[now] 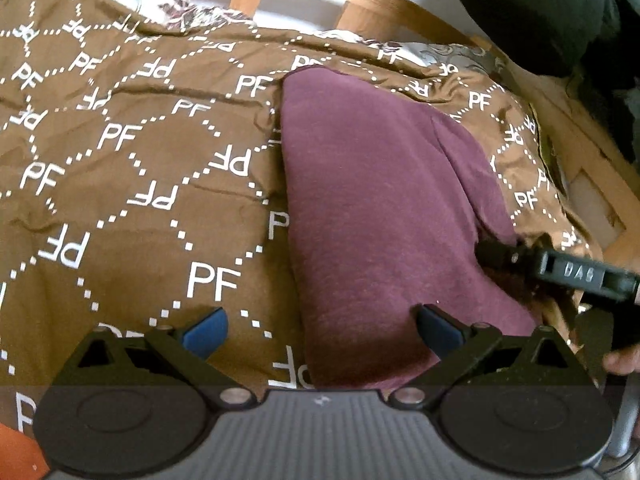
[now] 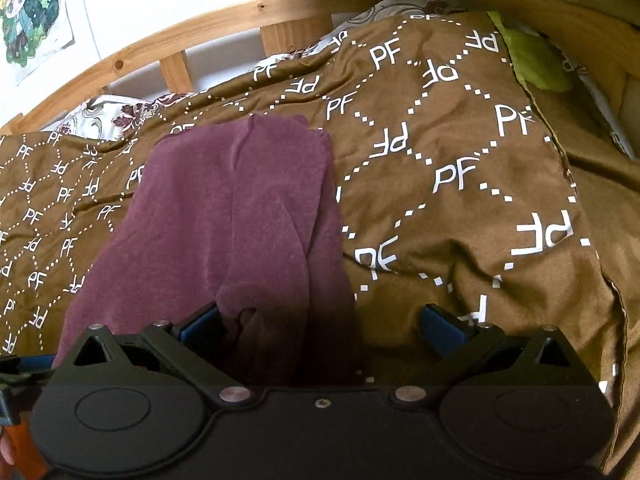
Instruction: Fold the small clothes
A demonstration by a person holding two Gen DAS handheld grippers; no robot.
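My left gripper [image 1: 320, 330] and right gripper [image 2: 320, 328] both stood with jaws apart, gripping nothing, straddling the near edge of the maroon garment [image 1: 384, 208], presumably to take its corners. The garment, soft matte knit already doubled lengthwise, lay mid-frame on the brown quilt [image 1: 132, 168], crinkled, printed with dotted diamonds.

The garment [image 1: 384, 208] at centre frame is plain heathered maroon. The duvet [image 1: 132, 168] beneath it is brown, printed with white "PF" letters inside dotted white diamonds. At the upper edge, a pillow [image 2: 116, 114] is white with dark red florals. The bed frame [image 2: 224, 20] is light wood. Each gripper's 2 pads [image 1: 206, 330] are blue on black. A lime-green cloth [image 2: 536, 64] shows at upper right.
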